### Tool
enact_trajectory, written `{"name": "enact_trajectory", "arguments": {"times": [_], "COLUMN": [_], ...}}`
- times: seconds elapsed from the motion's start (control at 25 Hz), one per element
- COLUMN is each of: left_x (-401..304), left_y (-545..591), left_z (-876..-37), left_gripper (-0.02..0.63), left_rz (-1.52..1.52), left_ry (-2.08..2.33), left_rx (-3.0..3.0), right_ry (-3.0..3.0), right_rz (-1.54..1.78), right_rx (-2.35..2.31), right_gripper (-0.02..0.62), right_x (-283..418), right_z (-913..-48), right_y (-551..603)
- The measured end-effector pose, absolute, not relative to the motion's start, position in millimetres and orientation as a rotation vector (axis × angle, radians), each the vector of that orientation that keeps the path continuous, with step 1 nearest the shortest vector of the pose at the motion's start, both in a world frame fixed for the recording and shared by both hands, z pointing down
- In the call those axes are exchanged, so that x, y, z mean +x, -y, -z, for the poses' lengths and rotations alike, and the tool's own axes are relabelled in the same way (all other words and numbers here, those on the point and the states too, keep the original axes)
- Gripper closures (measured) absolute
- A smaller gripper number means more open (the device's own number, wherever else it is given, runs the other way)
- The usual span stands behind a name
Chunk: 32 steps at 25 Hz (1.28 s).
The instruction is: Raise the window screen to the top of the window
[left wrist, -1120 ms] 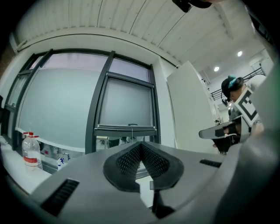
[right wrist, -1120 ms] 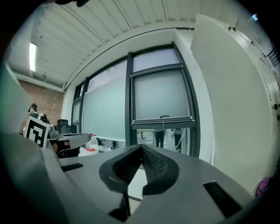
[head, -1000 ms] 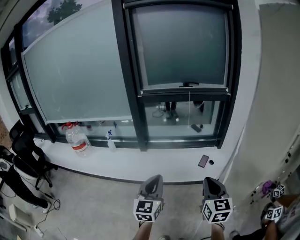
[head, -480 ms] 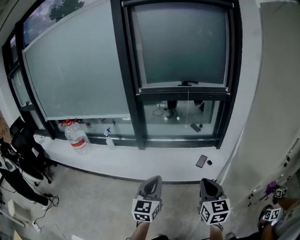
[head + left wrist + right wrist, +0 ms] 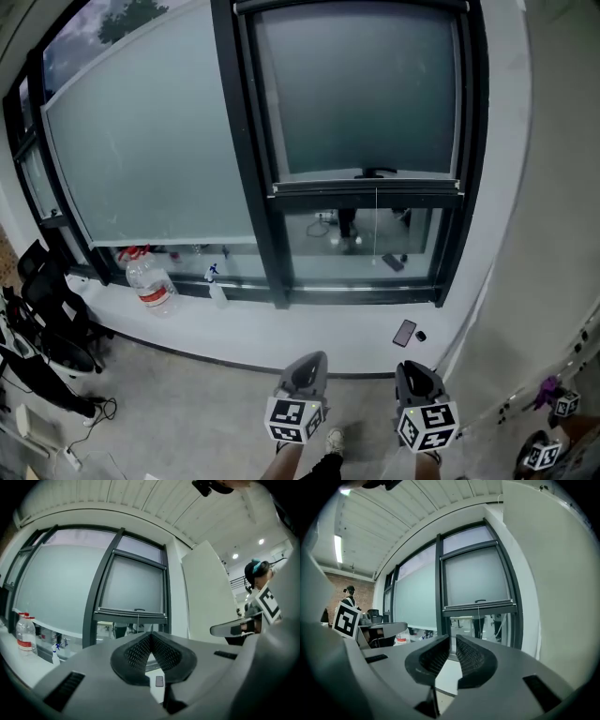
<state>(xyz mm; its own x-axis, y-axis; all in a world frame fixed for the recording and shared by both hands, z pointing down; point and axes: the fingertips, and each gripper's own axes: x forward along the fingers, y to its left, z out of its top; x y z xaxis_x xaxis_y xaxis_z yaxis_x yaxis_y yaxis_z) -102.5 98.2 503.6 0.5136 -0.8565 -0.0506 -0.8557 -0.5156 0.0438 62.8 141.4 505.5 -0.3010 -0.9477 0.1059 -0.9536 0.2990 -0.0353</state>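
The grey window screen (image 5: pixel 366 94) covers the upper part of the right pane. Its dark bottom bar (image 5: pixel 366 187) with a small handle (image 5: pixel 375 172) sits about two thirds down the pane, and a thin pull cord (image 5: pixel 377 230) hangs below it. My left gripper (image 5: pixel 306 370) and right gripper (image 5: pixel 415 375) are low in the head view, well short of the window, both shut and holding nothing. The left gripper view shows the screen bar (image 5: pixel 131 615) past touching tips (image 5: pixel 150 637). In the right gripper view the bar (image 5: pixel 480 607) stands beyond jaws (image 5: pixel 453 641) with only a thin slit between them.
On the white sill (image 5: pixel 281 328) stand a large water bottle (image 5: pixel 145 281), a spray bottle (image 5: pixel 216 286) and a phone (image 5: pixel 405 332). A black office chair (image 5: pixel 47 300) is at the left. A white wall (image 5: pixel 553 234) rises close on the right. Another person's marker cubes (image 5: pixel 553 412) show at bottom right.
The view has shifted slightly and both grippers sit a little lower in the frame. The screen bar stays at the same height in the window.
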Motion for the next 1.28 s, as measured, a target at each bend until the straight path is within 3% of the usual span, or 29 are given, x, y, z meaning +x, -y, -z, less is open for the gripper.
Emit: {"name": "enact_trajectory", "arguments": {"times": [0.88, 1.28], "left_x": [-116, -89], "left_y": [168, 243], "left_z": [-471, -484], "left_gripper": [0.603, 0.603], "left_rz": [0.114, 0.083], "left_ry": [1.633, 1.591], "left_rx": [2.767, 2.726], "right_ry": [2.484, 2.406], "right_rz": [-0.072, -0.096], "right_rx": [1.762, 1.883], "right_gripper": [0.568, 0.569], "right_x": [60, 104], "right_z": [-478, -478], "right_y": [130, 205]}}
